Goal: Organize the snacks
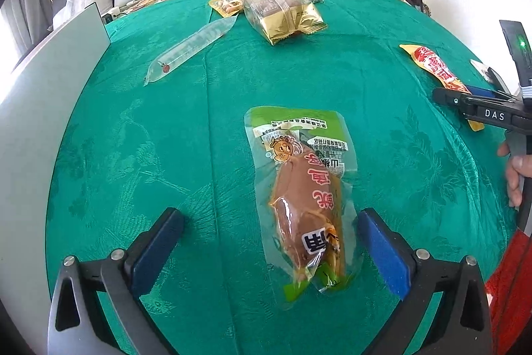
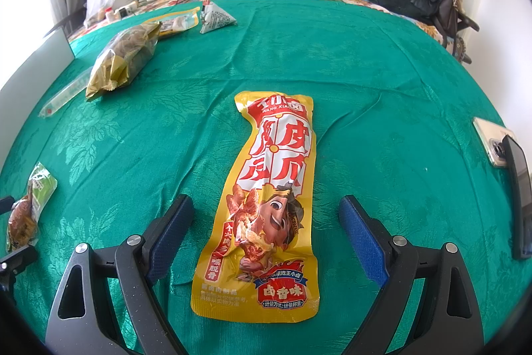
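On the green cloth we see our right claw spread wide astride the yellow pouch, not touching; our left claw gapes likewise around the green pouch.

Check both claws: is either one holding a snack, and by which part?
Nothing is held. The left claw stands open around the green packet; the right claw stands open around the yellow packet. Both packets lie flat on the cloth.
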The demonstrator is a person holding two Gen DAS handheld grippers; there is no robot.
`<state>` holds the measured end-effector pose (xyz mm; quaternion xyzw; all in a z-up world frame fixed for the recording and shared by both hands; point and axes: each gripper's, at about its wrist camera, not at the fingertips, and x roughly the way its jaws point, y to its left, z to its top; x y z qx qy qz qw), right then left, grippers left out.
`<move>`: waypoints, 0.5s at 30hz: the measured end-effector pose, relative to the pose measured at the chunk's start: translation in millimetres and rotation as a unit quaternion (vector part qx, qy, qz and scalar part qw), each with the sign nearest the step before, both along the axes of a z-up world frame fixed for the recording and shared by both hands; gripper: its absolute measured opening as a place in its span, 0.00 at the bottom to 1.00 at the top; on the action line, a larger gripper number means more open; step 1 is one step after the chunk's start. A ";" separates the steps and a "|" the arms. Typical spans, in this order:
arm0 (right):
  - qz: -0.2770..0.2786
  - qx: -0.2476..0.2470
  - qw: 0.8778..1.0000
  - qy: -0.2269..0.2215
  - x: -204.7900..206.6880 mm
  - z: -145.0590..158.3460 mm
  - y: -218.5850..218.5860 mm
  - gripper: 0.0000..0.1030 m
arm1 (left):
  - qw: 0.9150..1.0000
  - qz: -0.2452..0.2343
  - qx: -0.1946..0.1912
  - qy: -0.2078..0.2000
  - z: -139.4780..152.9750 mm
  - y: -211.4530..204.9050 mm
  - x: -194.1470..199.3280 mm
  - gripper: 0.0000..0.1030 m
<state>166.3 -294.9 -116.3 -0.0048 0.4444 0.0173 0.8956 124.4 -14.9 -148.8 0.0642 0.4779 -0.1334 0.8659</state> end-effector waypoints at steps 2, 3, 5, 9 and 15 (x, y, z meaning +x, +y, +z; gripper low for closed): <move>0.000 0.000 1.000 0.000 0.2 0.0 0.2 0.89 | 1.000 0.002 -0.001 -0.004 0.1 0.4 -1.8 1.00; 0.000 0.000 1.000 0.000 -0.1 0.0 -0.1 0.89 | 1.000 0.003 -0.001 -0.005 0.0 0.5 -2.2 1.00; 0.000 0.000 1.000 0.000 -0.2 0.0 -0.2 0.89 | 1.000 0.004 -0.001 -0.007 -0.1 0.3 -3.4 1.00; 0.000 0.000 1.000 0.000 0.2 0.0 0.1 0.89 | 1.000 0.005 -0.001 -0.007 0.0 0.0 -4.0 1.00; 0.000 0.000 1.000 0.000 0.3 0.1 0.1 0.89 | 1.000 0.006 -0.001 -0.008 -0.3 0.0 -4.2 1.00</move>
